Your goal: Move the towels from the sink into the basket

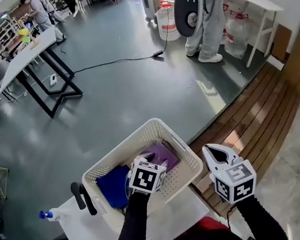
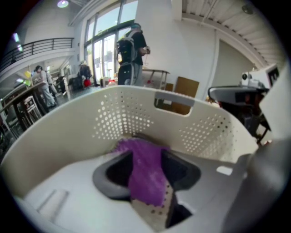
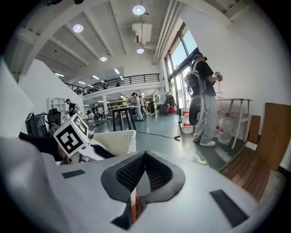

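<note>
Reaching into the white perforated plastic basket (image 1: 156, 122) with the left tongs (image 1: 149, 159), released and spread wide either side of a purple fluffy cloth towel (image 1: 167, 155) without pinching it. Draped straight ahead along the tongs' own line, towards the basket's far wall, beside a dark blue folded towel (image 1: 115, 187) at the basket's left end. Holding the right tongs (image 1: 214, 151) clenched on nothing, just outside the basket's right wall, over brown wooden decking (image 1: 254, 121).

Looks like a drop made inside the basket. Calls only for a straight lift of the left tongs, clear of the rim, minding the walls close on both sides. No sight of the sink, so cannot judge which tongs sit nearer to any towel left there. Open floor beyond the basket's far rim, and white worktop (image 1: 101, 234) on its near side.
</note>
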Demonstrator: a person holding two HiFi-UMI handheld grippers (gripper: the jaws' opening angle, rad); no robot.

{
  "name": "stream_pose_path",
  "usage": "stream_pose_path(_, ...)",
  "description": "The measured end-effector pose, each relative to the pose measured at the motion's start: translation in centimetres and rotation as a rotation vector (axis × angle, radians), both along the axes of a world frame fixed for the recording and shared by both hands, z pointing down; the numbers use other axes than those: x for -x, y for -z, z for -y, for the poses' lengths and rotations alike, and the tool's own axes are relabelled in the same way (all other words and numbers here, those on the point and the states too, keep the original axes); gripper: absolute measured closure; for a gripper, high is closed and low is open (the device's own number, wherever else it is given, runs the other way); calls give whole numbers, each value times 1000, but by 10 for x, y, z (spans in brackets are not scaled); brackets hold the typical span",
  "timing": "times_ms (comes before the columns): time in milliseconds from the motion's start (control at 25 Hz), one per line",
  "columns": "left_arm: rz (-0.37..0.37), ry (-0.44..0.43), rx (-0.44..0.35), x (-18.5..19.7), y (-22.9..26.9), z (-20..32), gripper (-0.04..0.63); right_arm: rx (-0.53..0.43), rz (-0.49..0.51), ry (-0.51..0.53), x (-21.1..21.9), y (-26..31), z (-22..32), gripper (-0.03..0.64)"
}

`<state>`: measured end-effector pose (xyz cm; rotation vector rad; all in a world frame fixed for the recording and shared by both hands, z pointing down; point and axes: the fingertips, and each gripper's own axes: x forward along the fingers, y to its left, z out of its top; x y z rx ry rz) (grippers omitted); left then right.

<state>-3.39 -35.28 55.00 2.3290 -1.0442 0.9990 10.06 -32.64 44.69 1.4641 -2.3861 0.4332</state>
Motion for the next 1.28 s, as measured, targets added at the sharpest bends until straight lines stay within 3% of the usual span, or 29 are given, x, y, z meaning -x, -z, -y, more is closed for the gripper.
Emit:
stream_pose_path(240, -67, 37, -56, 2, 23, 0, 450, -16, 4, -2, 0, 8, -4, 608)
stream_pose_path(400, -77, 39, -79, 0, 34, -4, 459, -33, 6, -8, -2, 16, -7, 609)
stream_pose_path(960, -111, 127, -228, 17, 86, -15, 588, -81, 31, -10, 4, 38, -19, 609)
stream_pose_path(1280, -181, 173, -318, 23, 119, -24, 591, -104, 45, 1, 9, 47, -24, 609)
